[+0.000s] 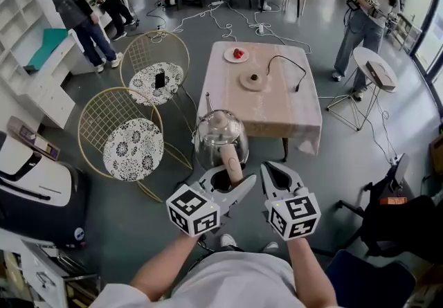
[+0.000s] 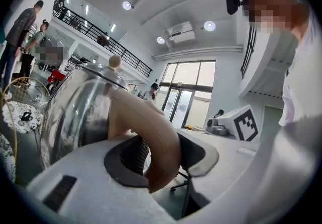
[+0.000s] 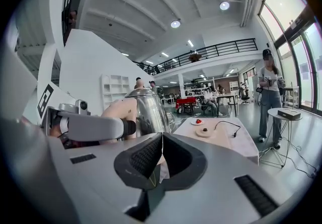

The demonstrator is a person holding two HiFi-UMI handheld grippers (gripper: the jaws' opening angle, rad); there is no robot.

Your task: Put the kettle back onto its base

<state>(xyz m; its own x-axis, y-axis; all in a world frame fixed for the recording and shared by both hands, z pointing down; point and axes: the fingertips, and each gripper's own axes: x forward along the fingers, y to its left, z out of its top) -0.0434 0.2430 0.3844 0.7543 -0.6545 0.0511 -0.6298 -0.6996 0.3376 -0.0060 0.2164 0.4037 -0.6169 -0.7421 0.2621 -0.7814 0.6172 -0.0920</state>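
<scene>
left claw (image 1: 232,176) clamps kettle (image 1: 220,139) handle | right claw (image 1: 279,176) closed | base (image 1: 253,80) on table (image 1: 277,109), chairs (image 1: 131,149) beside

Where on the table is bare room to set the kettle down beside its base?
Free: the table's near half, from the base to the near edge. Crowded: the far half, where plate, base and cord sit close. The kettle hides its near left corner.
</scene>
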